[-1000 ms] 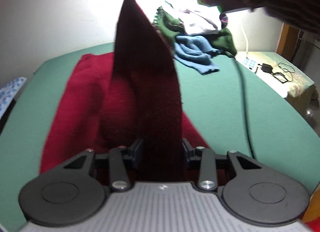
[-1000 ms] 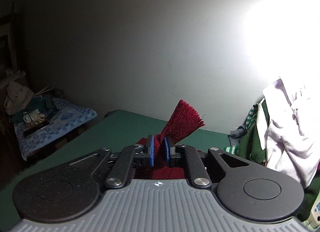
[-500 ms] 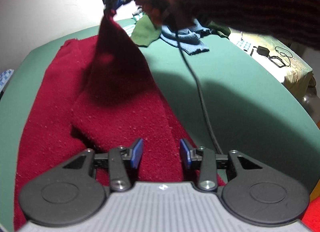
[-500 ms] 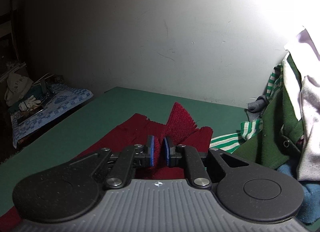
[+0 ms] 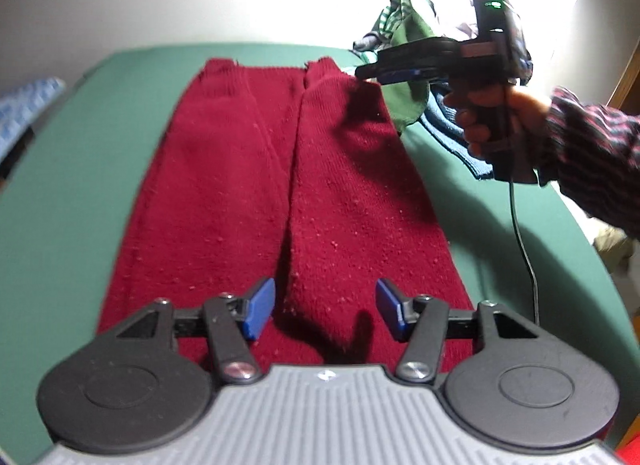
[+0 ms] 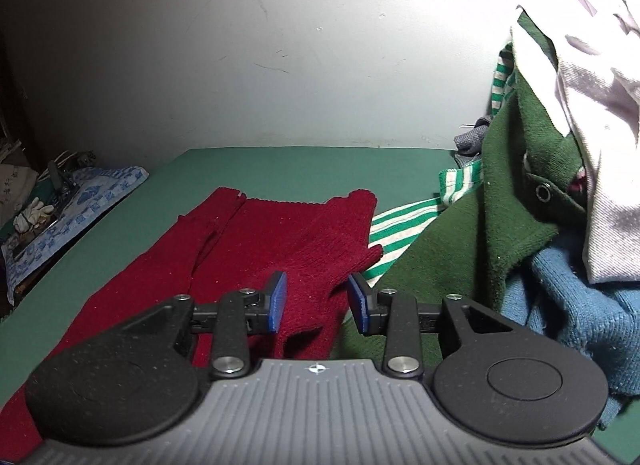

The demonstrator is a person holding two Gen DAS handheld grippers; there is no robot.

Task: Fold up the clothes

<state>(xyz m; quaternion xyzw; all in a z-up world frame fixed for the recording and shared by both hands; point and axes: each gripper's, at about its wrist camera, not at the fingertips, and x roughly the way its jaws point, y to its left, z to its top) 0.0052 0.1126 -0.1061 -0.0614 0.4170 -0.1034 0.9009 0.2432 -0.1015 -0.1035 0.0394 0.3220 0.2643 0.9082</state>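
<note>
Dropped since a second ago: the dark red knitted garment (image 5: 280,185), which hung stretched between both claws, now lies flat on the green table top (image 5: 80,185), both sleeves folded in lengthwise and meeting along a centre seam. Both claws have let go. Left gripper (image 5: 326,311): jaws opening, blue pads (image 5: 258,307) clear of the fabric on both sides, red knit under and between them but not pinched. Released. It sits at 6 o'clock of the garment, pointing down along the right-hand sleeve toward the far edge.

Right gripper (image 5: 370,73) in the left wrist view is at 1 o'clock of the garment, side-on, over the far right corner of the red knit, throwing a shadow on it. A bare hand (image 5: 494,121) grips its black handle, with a red-and-dark plaid sleeve (image 5: 596,161) behind it and a thin black cable (image 5: 524,241) trailing down across the table at 3 o'clock. In its own view the right gripper (image 6: 316,303) has jaws opening, a wrinkled end of the red garment (image 6: 280,249) seen between the blue pads, not clamped. Released too.

Unfolded pile at 2 o'clock of the garment, just beside it: dark green knit piece with a snap button (image 6: 512,225), green-and-white striped cloth (image 6: 404,225) partly under the red cuff, blue knit sweater (image 6: 576,305), pale white-grey cloth (image 6: 592,85) on top. Blue-and-white patterned cloth (image 6: 80,201) off the table at 9 o'clock, clutter on it, too dim to name. Plain white wall (image 6: 280,45) at 12 o'clock, glare at the upper right.
</note>
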